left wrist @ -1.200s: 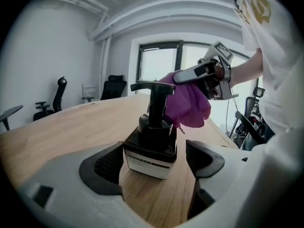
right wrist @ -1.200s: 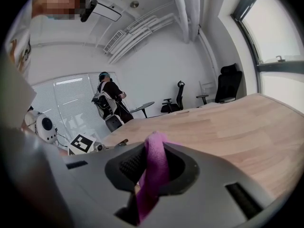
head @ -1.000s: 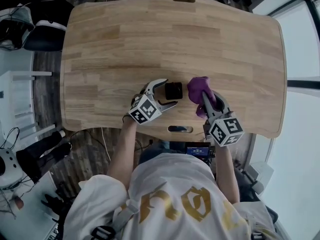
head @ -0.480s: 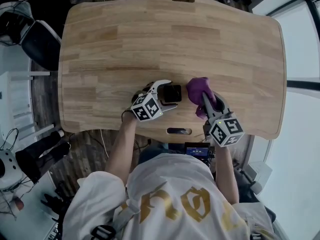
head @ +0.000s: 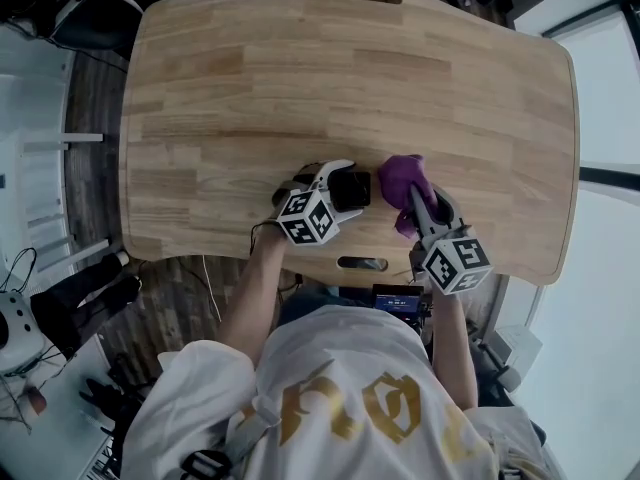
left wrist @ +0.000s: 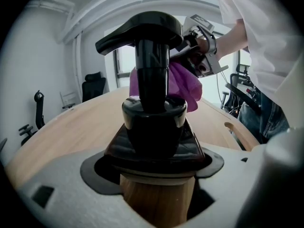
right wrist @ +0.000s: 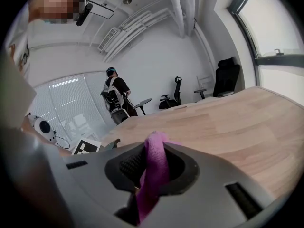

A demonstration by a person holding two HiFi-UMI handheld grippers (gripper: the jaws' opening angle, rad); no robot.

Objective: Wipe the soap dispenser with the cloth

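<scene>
Soap dispenser (left wrist: 153,122) stands upright on the wooden table (head: 300,68), near the edge on the person's side. It has a black pump head and a wood-coloured body. The left gripper (head: 340,190) is closed on that body, one jaw on each side. The right gripper (right wrist: 151,175) pinches a purple cloth (head: 402,179) between its jaws. The cloth is bunched just beside the dispenser, on its right; I cannot tell if they touch.

The person wears a white T-shirt (head: 330,388) with large gold letters (short sleeves). The left hand-held gripper (head: 347,190) and right hand-held gripper (head: 418,200) are grey, each bearing a black-and-white marker cube (head: 312,218).
</scene>
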